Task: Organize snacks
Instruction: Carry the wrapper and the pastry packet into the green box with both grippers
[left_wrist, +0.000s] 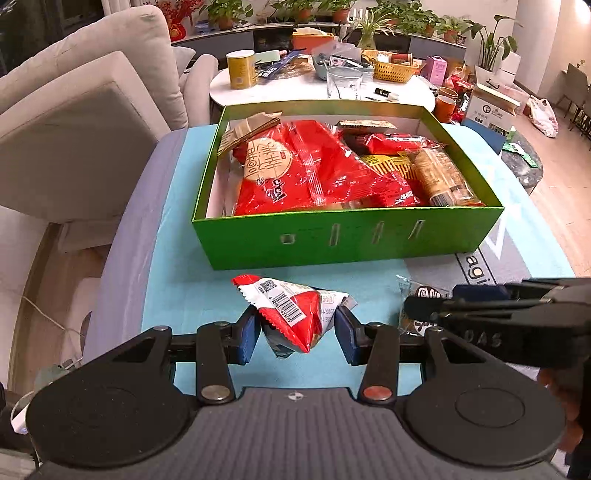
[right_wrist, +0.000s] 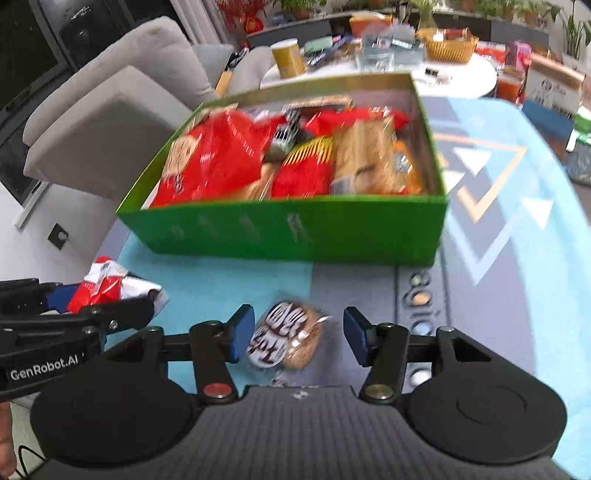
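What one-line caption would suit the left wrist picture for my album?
Left tongs pinch a red-and-white foil snack packet before a green cardboard box packed with snacks.

Ahead of both my grippers the green box (left_wrist: 347, 236) blocks the way at table level; its near wall stands upright, so I can only pass over the rim. Inside, packets fill it nearly wall to wall, leaving a bare strip of floor along its left side. Between box and grippers lies an open band of blue mat (left_wrist: 192, 288). My right gripper (left_wrist: 428, 301) crowds in close beside the left gripper (left_wrist: 299, 334), with little room between
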